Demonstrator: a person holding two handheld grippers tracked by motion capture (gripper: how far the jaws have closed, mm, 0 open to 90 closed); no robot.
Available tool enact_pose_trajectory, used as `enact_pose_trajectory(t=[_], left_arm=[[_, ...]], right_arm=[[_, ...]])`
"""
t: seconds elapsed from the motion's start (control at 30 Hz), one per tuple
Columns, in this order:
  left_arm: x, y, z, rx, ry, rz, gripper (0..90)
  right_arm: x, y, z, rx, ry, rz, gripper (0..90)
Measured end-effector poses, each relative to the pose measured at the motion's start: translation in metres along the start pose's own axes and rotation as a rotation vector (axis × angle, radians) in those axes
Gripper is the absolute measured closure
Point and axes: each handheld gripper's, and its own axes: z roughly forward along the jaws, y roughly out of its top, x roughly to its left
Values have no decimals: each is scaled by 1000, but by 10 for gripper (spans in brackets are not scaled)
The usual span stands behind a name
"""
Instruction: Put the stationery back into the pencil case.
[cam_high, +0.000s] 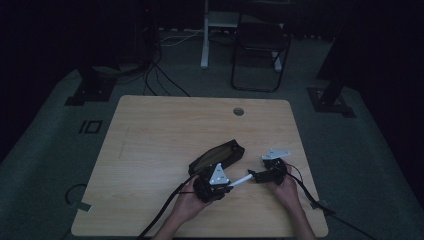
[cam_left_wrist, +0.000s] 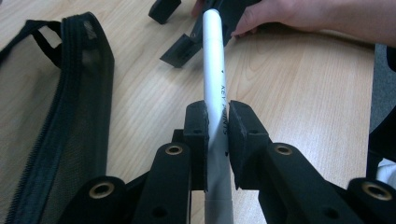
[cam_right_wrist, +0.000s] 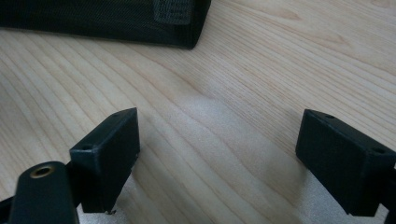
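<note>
My left claw (cam_left_wrist: 215, 123) is clamped on the white pen (cam_left_wrist: 214, 70), which sticks out ahead toward my right claw (cam_high: 255, 176), whose jaws stand wide and empty. The mesh pouch (cam_left_wrist: 70, 107) lies just left. Step: pen in hand; next, probably swing it into the pouch mouth.

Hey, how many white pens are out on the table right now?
1: a white pen clamped in the left gripper, beside the black mesh pouch. More may be hidden inside the pouch.
</note>
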Motion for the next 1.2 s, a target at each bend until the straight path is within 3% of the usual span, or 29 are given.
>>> enact_pose_trajectory(t=[1.2], left_arm=[[19, 17, -28, -51, 24, 0, 786]], right_arm=[[0, 0, 0, -1, 0, 0, 138]])
